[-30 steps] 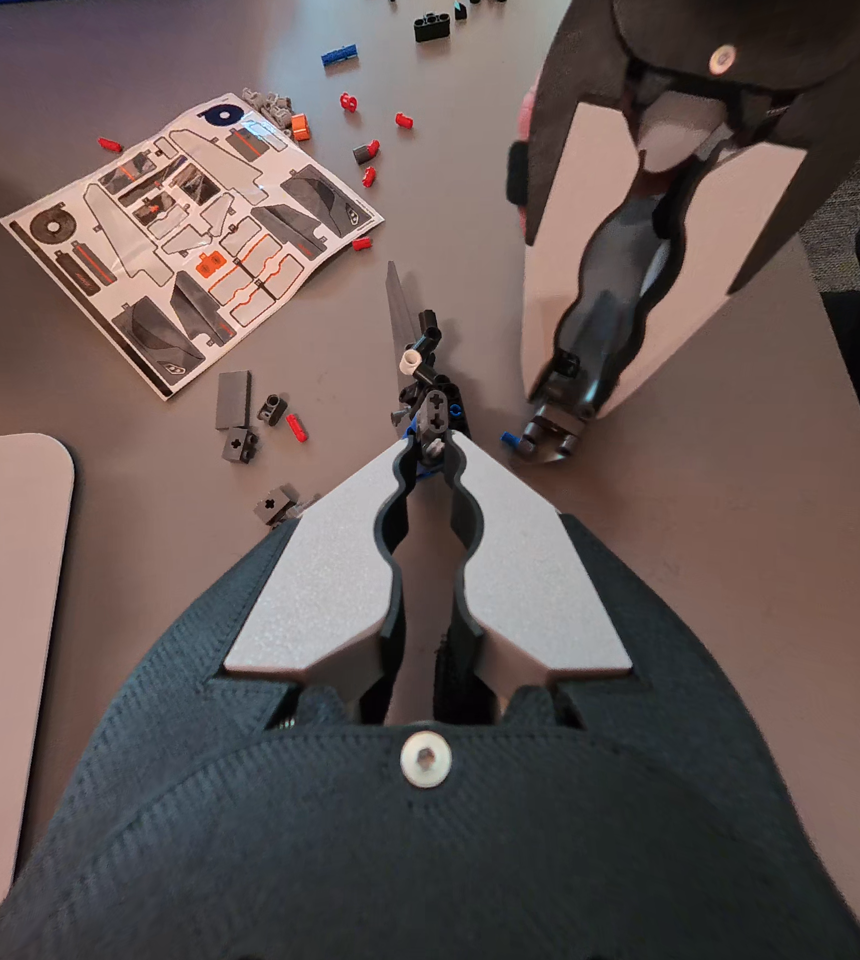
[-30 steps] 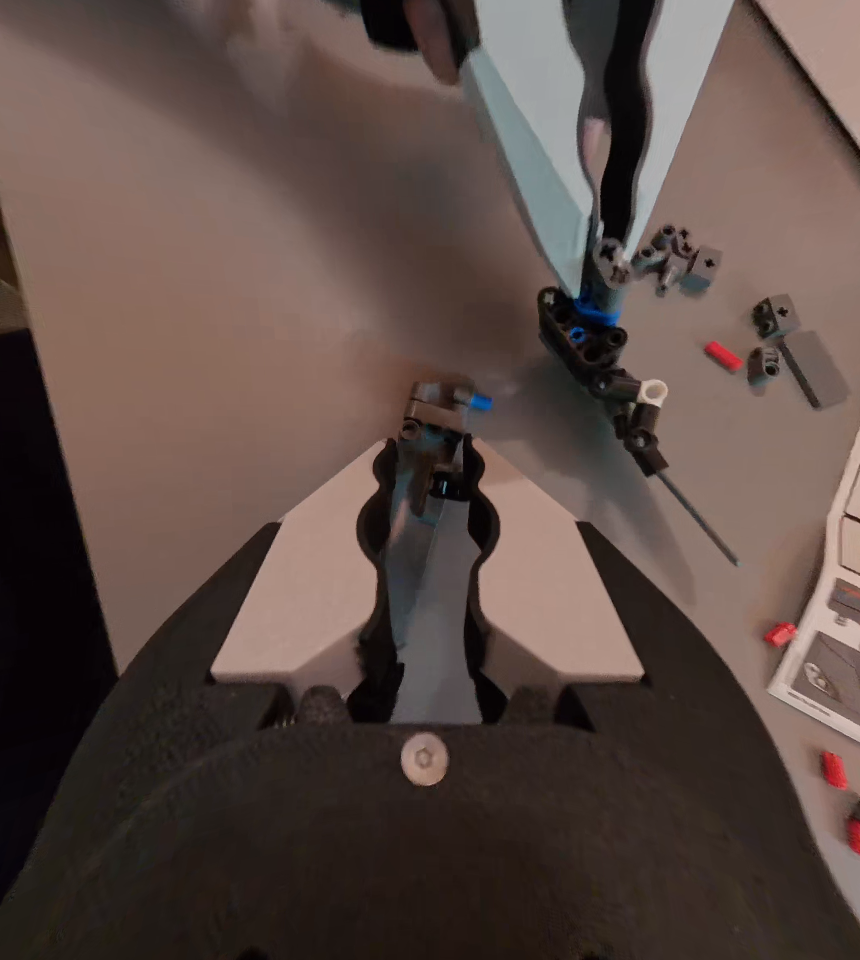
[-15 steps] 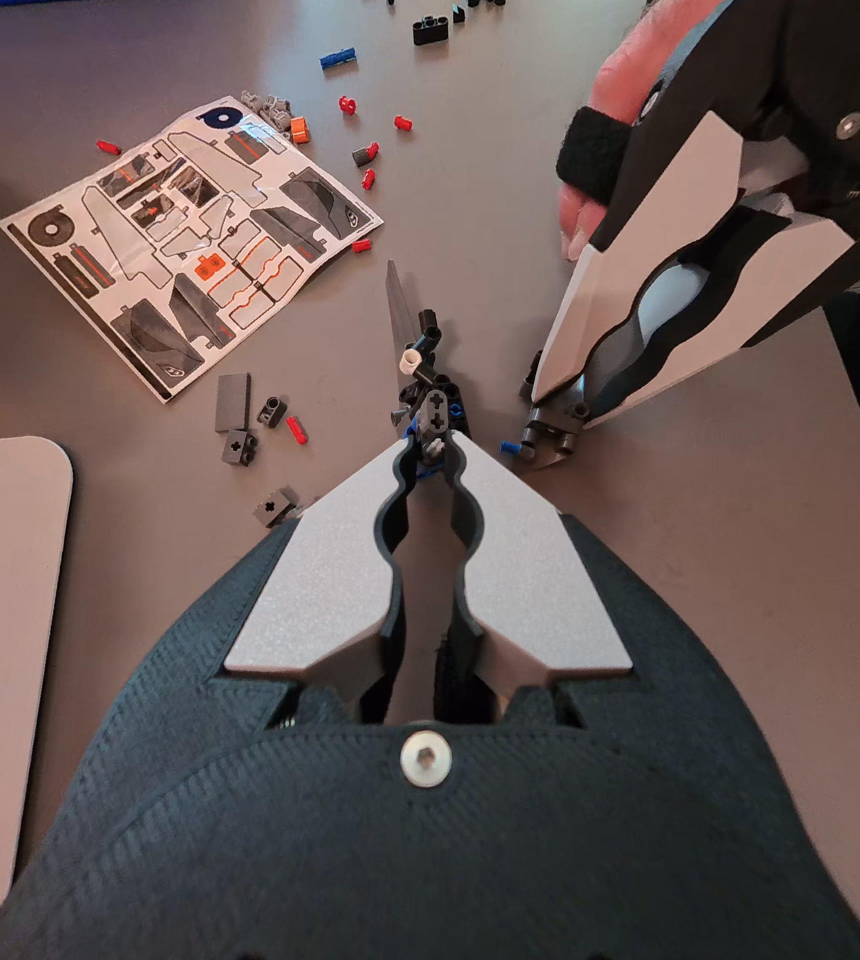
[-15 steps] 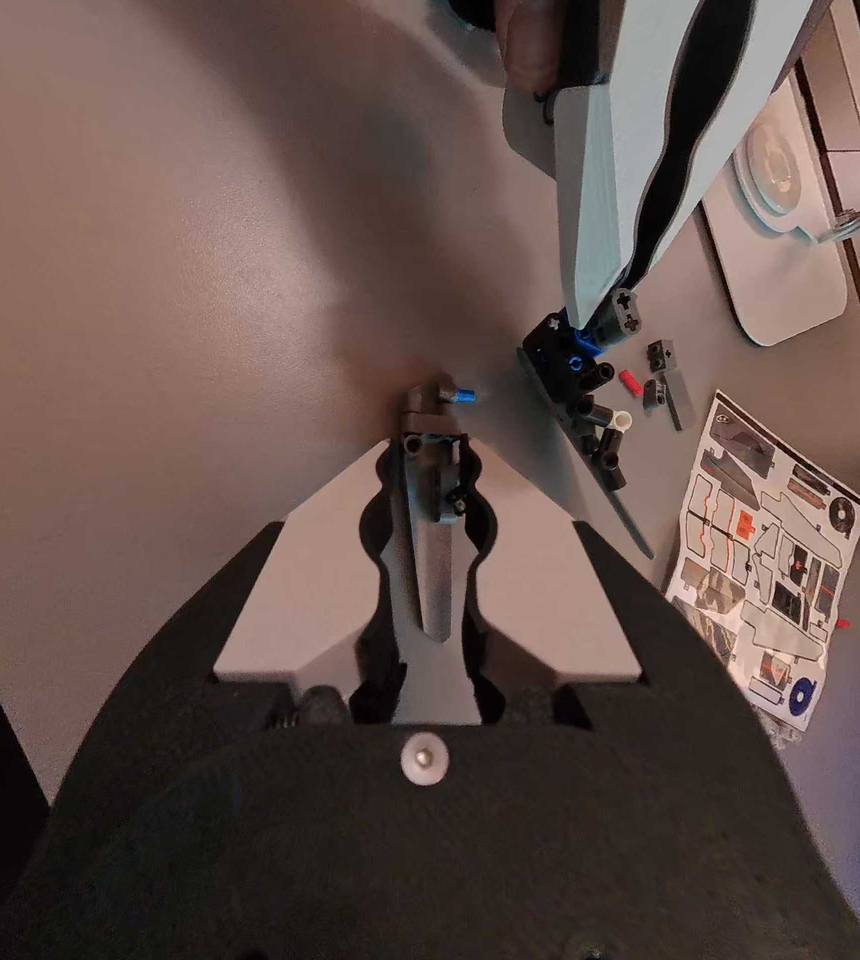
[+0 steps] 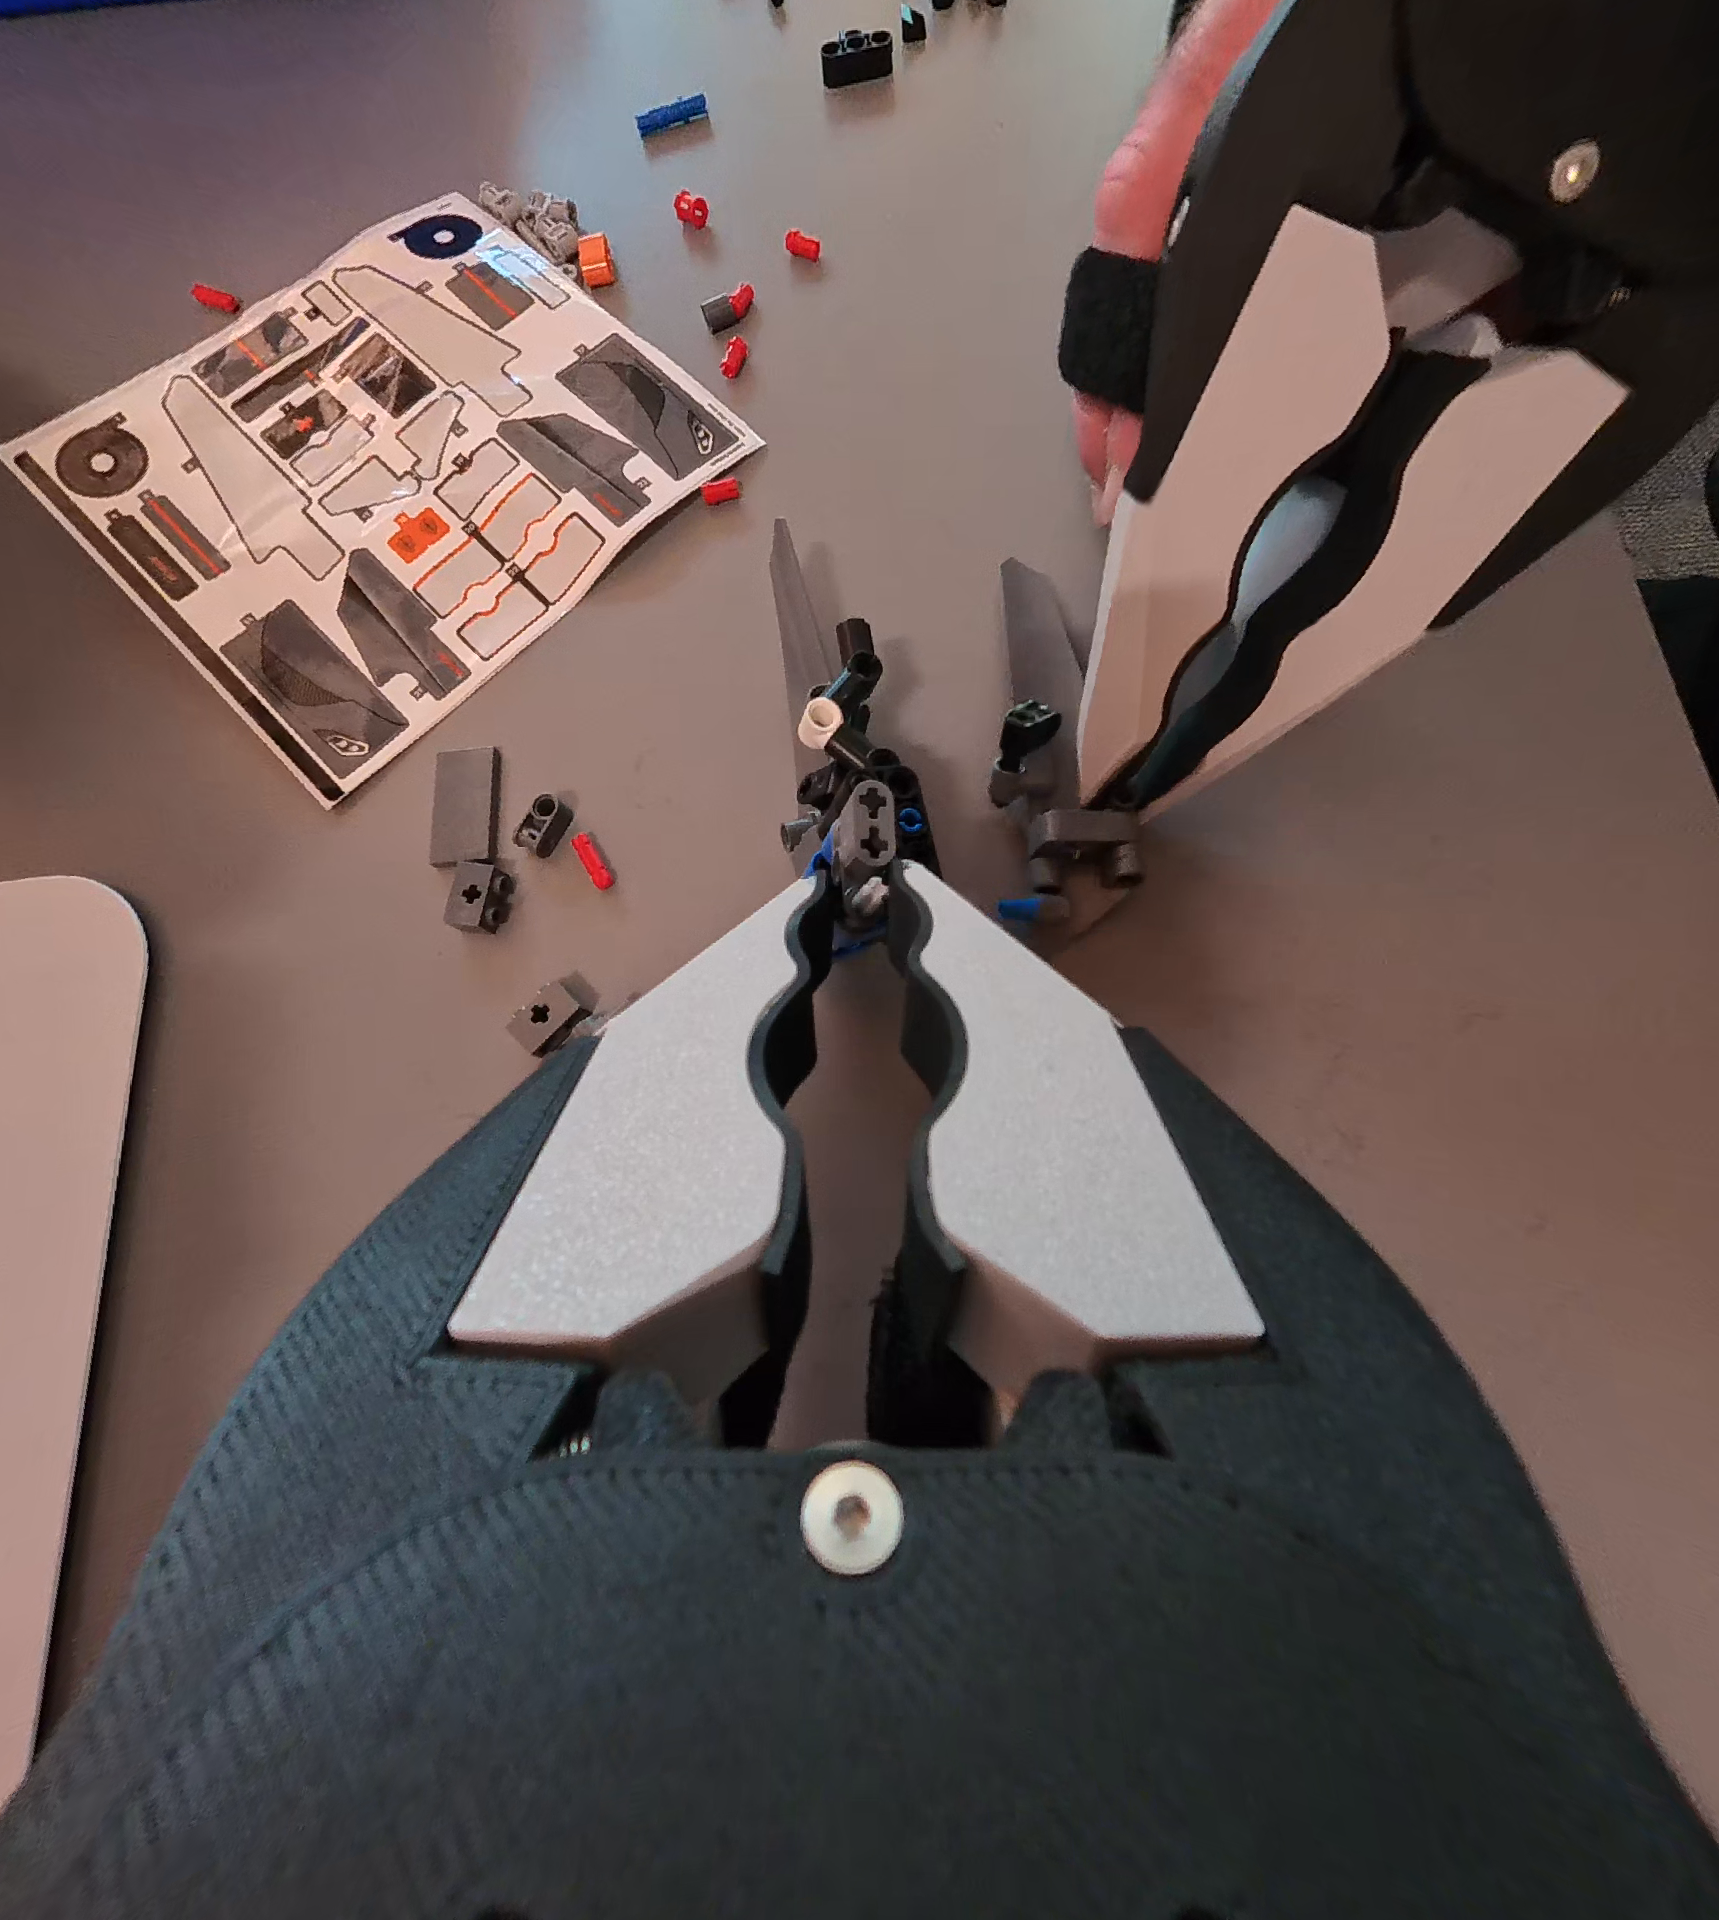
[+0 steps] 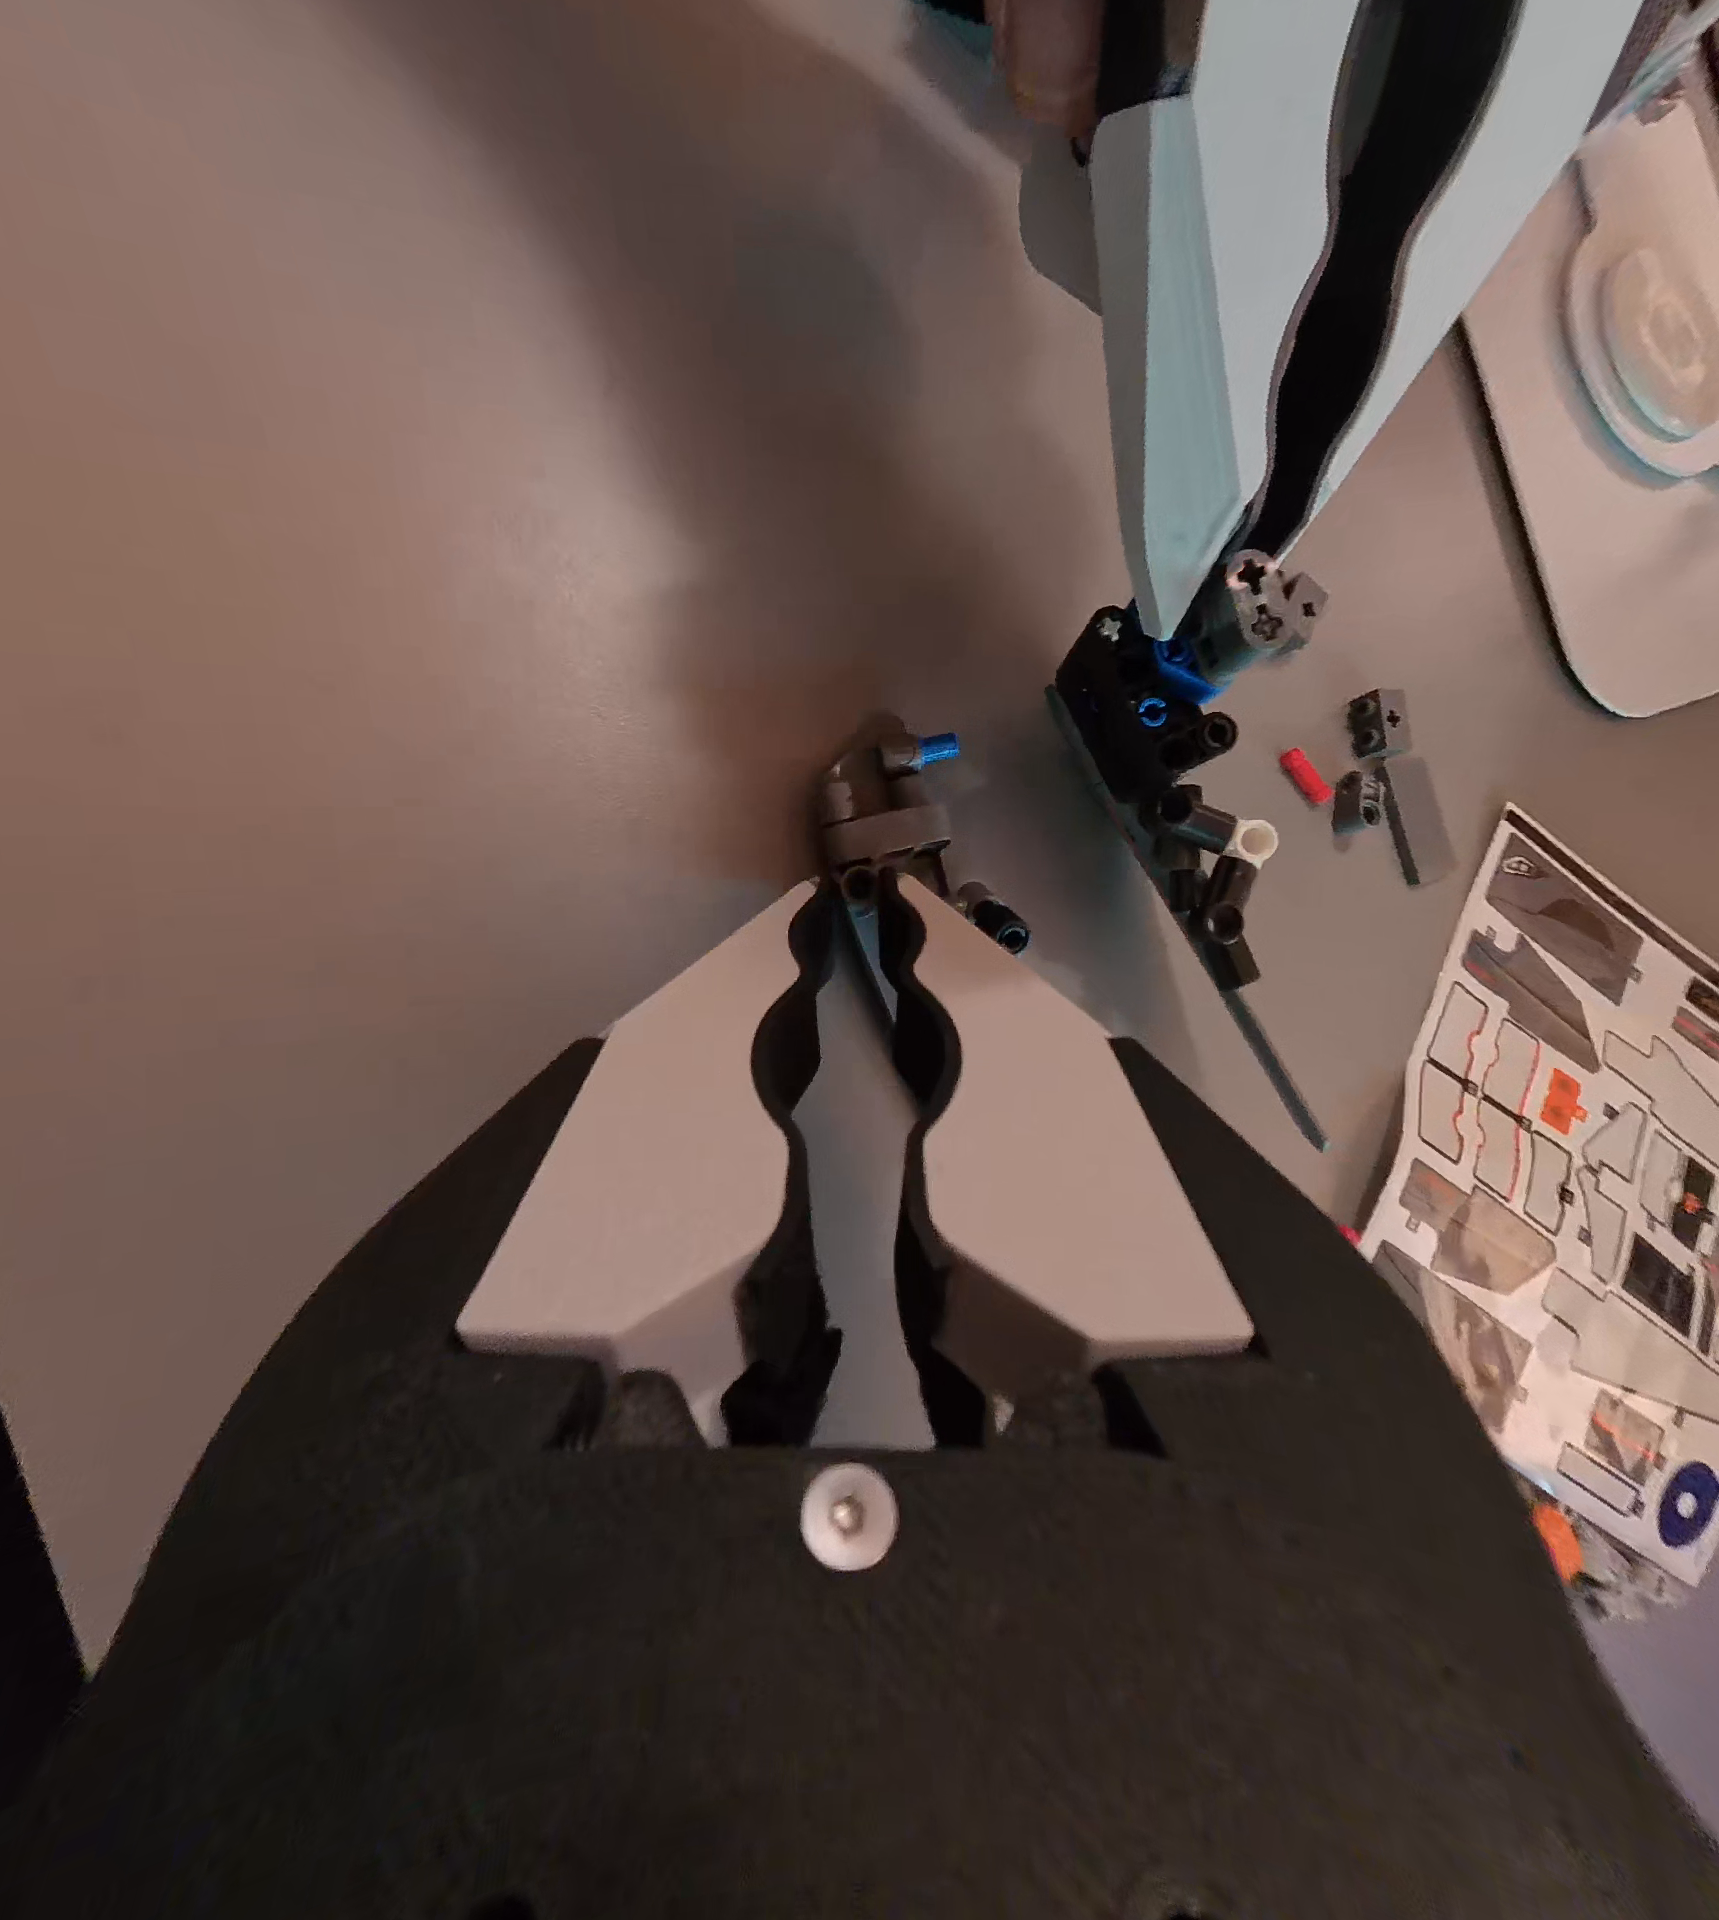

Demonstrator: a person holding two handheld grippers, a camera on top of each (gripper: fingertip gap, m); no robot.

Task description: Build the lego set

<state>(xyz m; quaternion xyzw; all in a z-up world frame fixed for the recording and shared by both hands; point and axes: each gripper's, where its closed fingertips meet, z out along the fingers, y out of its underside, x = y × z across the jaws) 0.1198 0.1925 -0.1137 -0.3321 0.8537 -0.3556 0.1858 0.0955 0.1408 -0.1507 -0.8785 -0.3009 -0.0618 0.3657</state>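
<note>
My right gripper [image 6: 860, 883], clamped on the grey wing piece [image 6: 881, 821], has swung its blue pin toward the black assembly [image 5: 860, 800] pinched in my left gripper [image 5: 860, 894], nearly ready to join.

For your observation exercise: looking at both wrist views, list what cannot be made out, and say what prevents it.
- Left wrist view: where the left gripper meets the black lego assembly is hidden by its jaws.
- Right wrist view: the grey blade piece runs back between the right gripper jaws; its rear end is hidden.
- Right wrist view: orange piece beside the sticker sheet is blurred.
- Left wrist view: black pieces are cut off at the top edge.
</note>
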